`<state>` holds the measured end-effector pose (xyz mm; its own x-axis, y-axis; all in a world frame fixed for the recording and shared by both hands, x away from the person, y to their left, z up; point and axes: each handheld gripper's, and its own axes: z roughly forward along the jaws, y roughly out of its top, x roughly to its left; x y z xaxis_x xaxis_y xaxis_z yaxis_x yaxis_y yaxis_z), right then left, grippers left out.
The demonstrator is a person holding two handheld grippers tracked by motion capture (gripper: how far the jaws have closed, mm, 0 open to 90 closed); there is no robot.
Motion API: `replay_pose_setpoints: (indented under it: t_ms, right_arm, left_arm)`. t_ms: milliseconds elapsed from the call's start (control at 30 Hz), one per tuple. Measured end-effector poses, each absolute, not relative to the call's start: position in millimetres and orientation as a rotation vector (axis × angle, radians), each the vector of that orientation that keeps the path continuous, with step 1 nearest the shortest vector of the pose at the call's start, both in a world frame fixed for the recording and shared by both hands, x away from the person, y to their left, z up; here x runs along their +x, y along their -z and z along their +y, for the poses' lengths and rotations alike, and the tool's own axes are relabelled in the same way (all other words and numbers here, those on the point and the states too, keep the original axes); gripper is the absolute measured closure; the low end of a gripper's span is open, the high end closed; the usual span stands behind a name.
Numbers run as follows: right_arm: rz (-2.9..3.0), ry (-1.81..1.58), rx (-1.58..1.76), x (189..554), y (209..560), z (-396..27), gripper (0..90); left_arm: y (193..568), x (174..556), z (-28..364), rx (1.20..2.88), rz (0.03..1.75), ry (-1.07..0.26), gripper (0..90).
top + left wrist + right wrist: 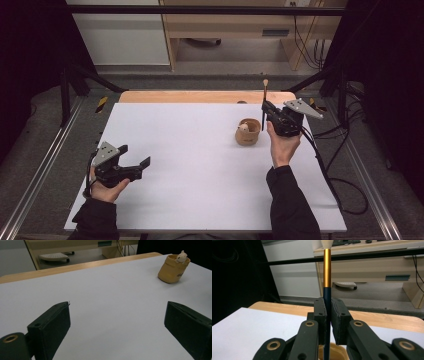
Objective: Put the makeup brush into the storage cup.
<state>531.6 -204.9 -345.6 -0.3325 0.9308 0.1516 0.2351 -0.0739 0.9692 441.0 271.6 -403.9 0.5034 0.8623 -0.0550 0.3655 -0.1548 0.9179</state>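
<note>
On the white table (200,165), a tan cup (248,132) holds a figurine (243,128); right claw (265,107) grips a brush (264,97), left claw (135,161) open.

Brush (326,270): slim, with a dark navy handle, a gold metal ferrule and a pale bristle tip. Stands upright, bristles uppermost, its handle pinched between two black pads. Lower end hangs just above the holder's open mouth.

Holder (172,269): small tan pot with rounded sides, open top, dark lettering on its wall, a tiny cream animal figure (181,257) perched at the rim. Stands upright on the white tabletop, towards the far right.
</note>
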Motion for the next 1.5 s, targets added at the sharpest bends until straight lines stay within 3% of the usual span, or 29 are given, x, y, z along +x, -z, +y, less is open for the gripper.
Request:
replay_pose_setpoints:
  t_ms: [1500]
  right_arm:
    - [1.608, -1.396, 1.317, 590.6, 385.9, -196.2, 83.3]
  left_arm:
    - [404.0, 441.7, 273.8, 1.736, 1.041, -0.614, 6.3]
